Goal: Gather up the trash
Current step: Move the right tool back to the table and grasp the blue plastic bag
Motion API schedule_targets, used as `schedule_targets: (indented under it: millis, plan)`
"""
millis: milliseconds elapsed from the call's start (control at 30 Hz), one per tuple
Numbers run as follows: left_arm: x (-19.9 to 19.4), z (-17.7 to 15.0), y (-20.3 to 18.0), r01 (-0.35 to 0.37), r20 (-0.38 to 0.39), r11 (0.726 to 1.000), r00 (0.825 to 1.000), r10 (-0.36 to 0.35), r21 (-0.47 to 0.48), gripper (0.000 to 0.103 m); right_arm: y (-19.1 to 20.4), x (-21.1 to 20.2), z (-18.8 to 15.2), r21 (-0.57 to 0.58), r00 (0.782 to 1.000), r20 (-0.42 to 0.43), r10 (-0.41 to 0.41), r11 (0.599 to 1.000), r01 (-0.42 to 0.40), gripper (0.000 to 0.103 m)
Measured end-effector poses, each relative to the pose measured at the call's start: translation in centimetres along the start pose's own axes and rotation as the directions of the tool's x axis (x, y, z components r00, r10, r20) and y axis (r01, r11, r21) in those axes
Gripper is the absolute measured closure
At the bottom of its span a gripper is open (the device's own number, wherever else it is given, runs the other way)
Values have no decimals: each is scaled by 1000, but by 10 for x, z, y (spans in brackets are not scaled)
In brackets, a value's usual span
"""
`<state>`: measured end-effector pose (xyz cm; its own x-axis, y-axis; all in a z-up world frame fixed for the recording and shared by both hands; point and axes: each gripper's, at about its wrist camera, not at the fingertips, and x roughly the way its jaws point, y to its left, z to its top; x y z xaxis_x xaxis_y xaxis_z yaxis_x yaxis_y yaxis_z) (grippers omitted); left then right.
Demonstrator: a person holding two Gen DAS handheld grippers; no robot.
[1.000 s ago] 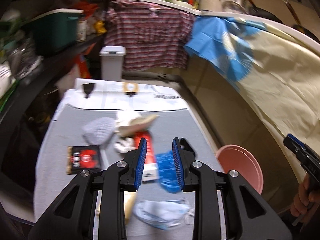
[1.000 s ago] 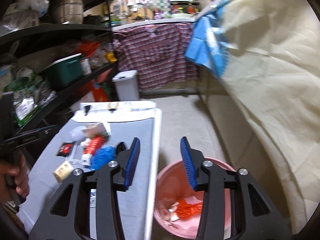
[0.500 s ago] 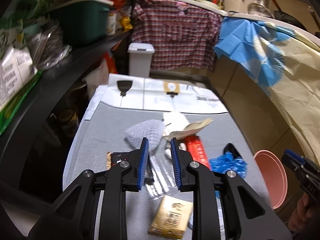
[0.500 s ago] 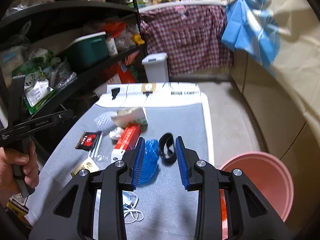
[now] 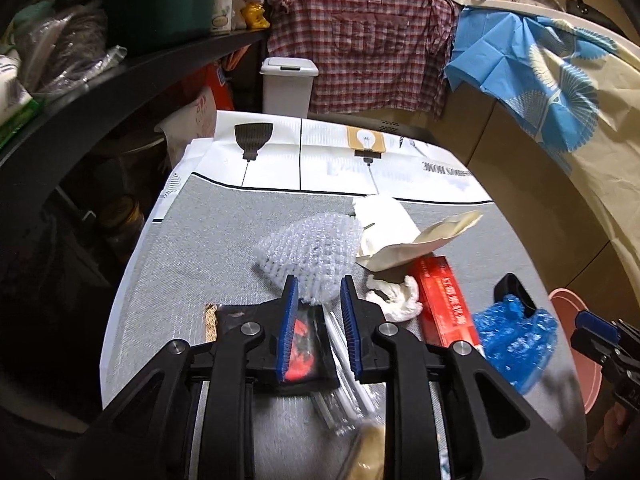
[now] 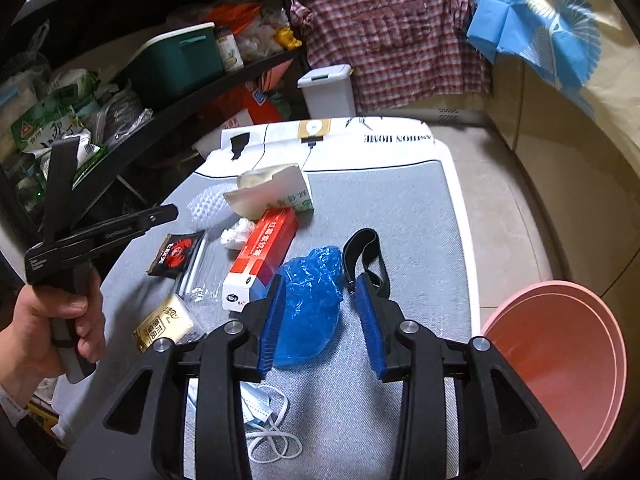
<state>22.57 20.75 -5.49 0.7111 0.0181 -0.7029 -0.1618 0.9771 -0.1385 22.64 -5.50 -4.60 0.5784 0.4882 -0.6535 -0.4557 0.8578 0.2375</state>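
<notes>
Here, in the left wrist view, the left tongs (image 5: 316, 320) hang over the grey counter (image 5: 192, 248) with their blue pads parted and nothing pinched; having narrowed a little, they frame the near edge of a white foam fruit net (image 5: 308, 252) and the black snack wrapper with red print (image 5: 304, 344), with a clear plastic sleeve (image 5: 340, 364) lying just beside it. Further right lie a crumpled tissue (image 5: 394, 294), a red carton (image 5: 444, 300) and a crumpled blue plastic cover (image 5: 516, 340). The wrapper is probably light, flat and slick, so an edge or corner looks the safest place to nip; the foam net should squash easily and can be taken anywhere. In the right wrist view, the right tongs (image 6: 322, 320) are spread, their jaws having just been opening, and the blue plastic cover (image 6: 308, 300) sits between the pads without being pressed. It looks thin, soft and slippery, best gathered at its bunched middle. A black strap (image 6: 366, 256) lies just beside it, a face mask (image 6: 260, 412) nearer the camera, and the pink basin (image 6: 560, 360) waits off the counter's right edge.
</notes>
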Motion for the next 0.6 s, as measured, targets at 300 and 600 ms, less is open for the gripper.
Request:
schedule_targets:
  millis: [300, 600]
  plan:
    - [25, 7, 5, 0, -26, 1000, 1000, -1, -28, 66, -1, 21, -4, -3, 998, -59, 4, 1000, -4, 63]
    - [37, 6, -4, 11, -60, 1000, 998, -13, -21, 66, 2, 30, -7, -16, 996, -93, 3, 1000, -5, 65]
